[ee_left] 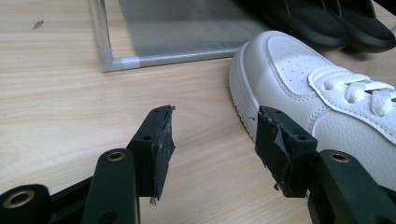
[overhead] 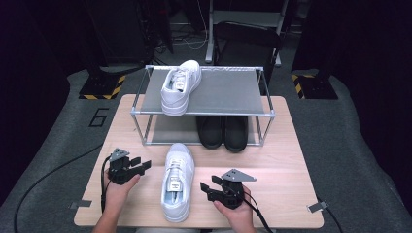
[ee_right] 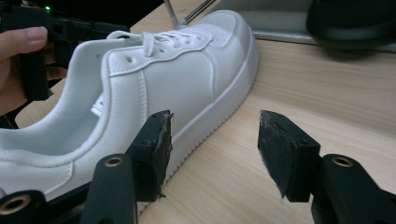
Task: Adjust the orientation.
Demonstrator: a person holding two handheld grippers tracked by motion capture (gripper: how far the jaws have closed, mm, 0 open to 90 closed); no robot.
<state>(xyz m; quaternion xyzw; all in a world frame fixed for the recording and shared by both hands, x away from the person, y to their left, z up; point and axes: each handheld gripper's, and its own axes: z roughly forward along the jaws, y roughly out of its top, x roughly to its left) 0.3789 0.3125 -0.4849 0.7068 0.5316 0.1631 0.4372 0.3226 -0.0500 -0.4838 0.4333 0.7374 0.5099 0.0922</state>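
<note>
White sneaker (overhead: 177, 180) sits on the desk (overhead: 282, 160) between both claws, touched by neither. Left claw (overhead: 144, 166) and right claw (overhead: 206, 188) gape apart, empty. Risk imo: squeezing the soft upper instead of the sole, so the shoe tips or slips out mid-lift.

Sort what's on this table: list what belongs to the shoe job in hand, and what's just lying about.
In the job:
- white sneaker on the table, between both claws
- left claw, open
- right claw, open
- white sneaker on the rack's top shelf, its likely mate
- shoe rack

Just lying about:
- black shoes on the lower shelf
- wooden table
</note>
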